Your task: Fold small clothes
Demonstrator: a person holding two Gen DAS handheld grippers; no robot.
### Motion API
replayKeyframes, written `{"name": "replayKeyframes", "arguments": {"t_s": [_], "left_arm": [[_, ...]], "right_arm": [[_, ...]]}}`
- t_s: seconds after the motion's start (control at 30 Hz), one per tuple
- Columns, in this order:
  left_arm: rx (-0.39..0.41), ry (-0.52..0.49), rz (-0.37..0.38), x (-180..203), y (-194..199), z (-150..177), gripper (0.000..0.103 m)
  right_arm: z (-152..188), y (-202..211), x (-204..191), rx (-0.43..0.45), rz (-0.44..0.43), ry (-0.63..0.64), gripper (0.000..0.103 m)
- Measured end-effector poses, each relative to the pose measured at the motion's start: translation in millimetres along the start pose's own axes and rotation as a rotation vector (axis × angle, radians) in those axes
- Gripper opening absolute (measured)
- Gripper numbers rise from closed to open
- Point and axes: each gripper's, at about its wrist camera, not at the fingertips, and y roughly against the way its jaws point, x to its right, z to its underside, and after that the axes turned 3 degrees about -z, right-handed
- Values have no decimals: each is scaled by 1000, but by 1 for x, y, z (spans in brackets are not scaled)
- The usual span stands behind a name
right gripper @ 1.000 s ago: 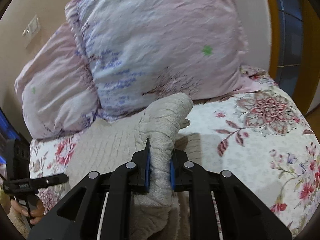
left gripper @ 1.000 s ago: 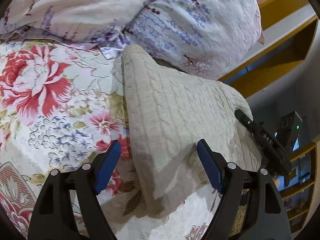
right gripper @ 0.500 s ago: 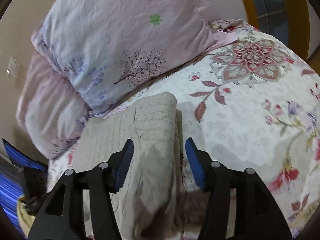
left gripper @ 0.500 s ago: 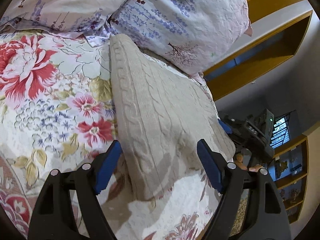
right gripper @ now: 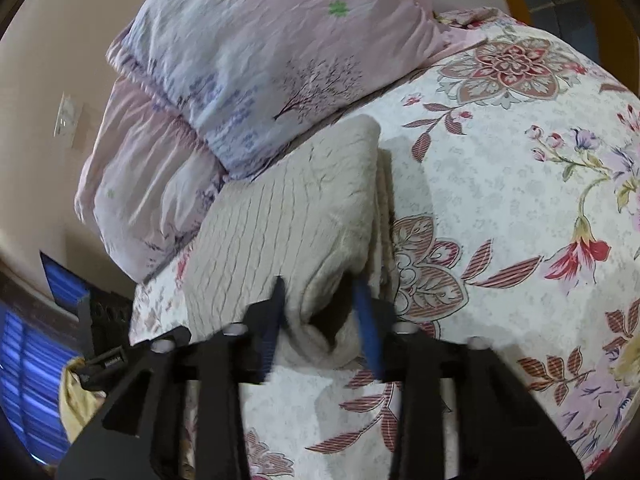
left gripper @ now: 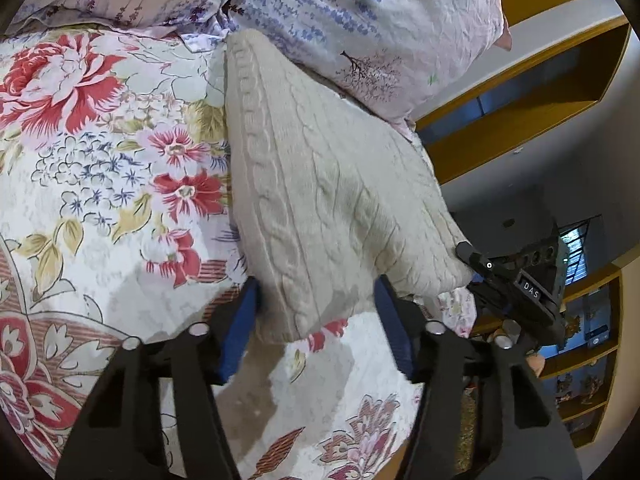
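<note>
A folded cream cable-knit sweater [left gripper: 320, 184] lies on the floral bedspread [left gripper: 100, 184], its far end against the pillows. My left gripper [left gripper: 316, 320] is open, its blue pads on either side of the sweater's near corner. In the right wrist view the same sweater [right gripper: 288, 216] lies folded, and my right gripper [right gripper: 320, 320] is open with its pads straddling the sweater's near rolled edge. The right gripper also shows in the left wrist view [left gripper: 516, 280] at the sweater's right corner.
Two pale floral pillows [right gripper: 260, 48] lean against the wall behind the sweater. The bedspread [right gripper: 500, 200] stretches to the right. Yellow wooden shelving [left gripper: 540, 92] stands past the bed's edge. A wall switch [right gripper: 66, 116] is on the left wall.
My right gripper let go of the sweater fold, which dropped flat, and opened. My left gripper moved closer to the sweater's near corner and narrowed around it.
</note>
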Motion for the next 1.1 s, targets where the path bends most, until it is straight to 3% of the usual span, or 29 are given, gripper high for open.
{"name": "replayKeyframes", "arguments": {"t_s": [0.03, 0.07, 0.17, 0.27, 0.33, 0.5, 0.63, 0.73, 0.8, 0.83, 0.87, 0.93, 1.1], "left_arm": [[2, -5, -8, 0, -2, 1, 43], [3, -9, -16, 0, -3, 1, 30], [10, -4, 0, -7, -3, 2, 15], [30, -2, 21, -13, 3, 7, 13], [38, 1, 38, -18, 5, 12, 13], [17, 19, 58, -31, 7, 16, 12], [11, 10, 53, -29, 10, 13, 13], [9, 2, 54, -24, 16, 9, 19], [21, -3, 52, -19, 20, 2, 31], [37, -8, 54, -16, 24, -4, 53], [56, -10, 48, -15, 28, -7, 68], [103, -13, 24, -11, 37, -21, 77], [110, 83, 29, -23, 28, -64, 80]], "right_arm": [[1, -4, -2, -11, 7, 14, 13], [2, -6, -5, -11, 18, 25, 12], [2, 3, -22, 43, -9, 86, 11], [2, 18, -35, 97, -44, 147, 10], [5, 19, -33, 103, 15, 176, 9], [14, -6, 15, 12, 143, 62, 8], [16, -11, 24, 5, 121, 30, 9], [12, -9, 20, -14, 98, 23, 14], [6, -3, 21, -5, 50, -13, 31], [0, 2, 23, 16, 13, -42, 49], [-4, 5, 25, 32, -2, -58, 59], [-19, 6, 29, 60, -40, -102, 60], [-55, -23, 45, 24, -70, -229, 61]]}}
